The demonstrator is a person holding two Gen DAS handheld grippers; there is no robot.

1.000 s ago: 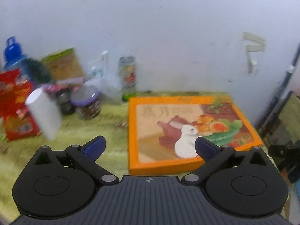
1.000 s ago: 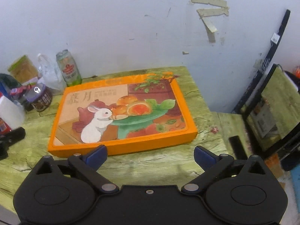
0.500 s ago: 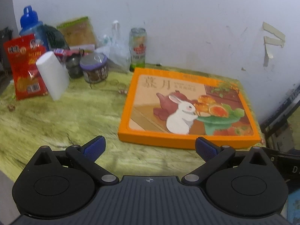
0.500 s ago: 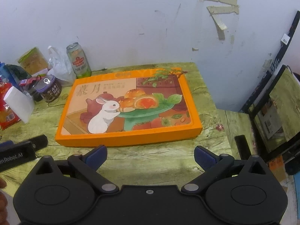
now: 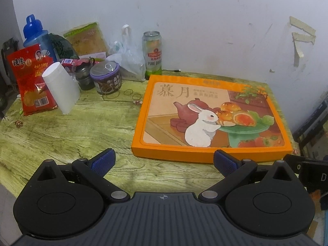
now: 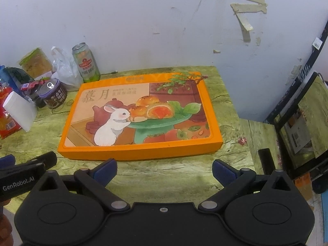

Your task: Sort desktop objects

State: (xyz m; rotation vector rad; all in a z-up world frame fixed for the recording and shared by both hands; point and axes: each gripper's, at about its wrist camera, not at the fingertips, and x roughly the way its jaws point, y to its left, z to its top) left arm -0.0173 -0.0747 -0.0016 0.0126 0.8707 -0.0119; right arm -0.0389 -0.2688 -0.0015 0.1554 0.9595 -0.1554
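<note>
We held both grippers low at the near edge of the desk point(image 5: 61, 131), each with its fingers spread wide and nothing between them: the left gripper point(image 5: 163, 162) faced the bare wood to the left of the orange box point(image 5: 211, 114), and the right gripper point(image 6: 164, 171) faced the box's near long side. The box lay flat, filling the right half of the desk almost to the far wall.

Farther off, at the far left, stood the clutter we judged was left to sort: a white cup point(image 5: 61, 88) tilted against a red snack bag point(image 5: 30, 80), a round tin with a pull ring point(image 5: 107, 78), some rubber bands point(image 5: 131, 94) loose on the wood, a thin plastic bag point(image 5: 129, 61), a green beer can point(image 5: 152, 53) upright by the wall, and a blue bottle point(image 5: 37, 39) behind the red bag.

Nothing was gripped yet. We reckoned the risks lay in that crowding: reaching for the tin could nudge the leaning cup over, and a tall can bumped from the side would likely topple. The box looked wider than either gripper's spread.
</note>
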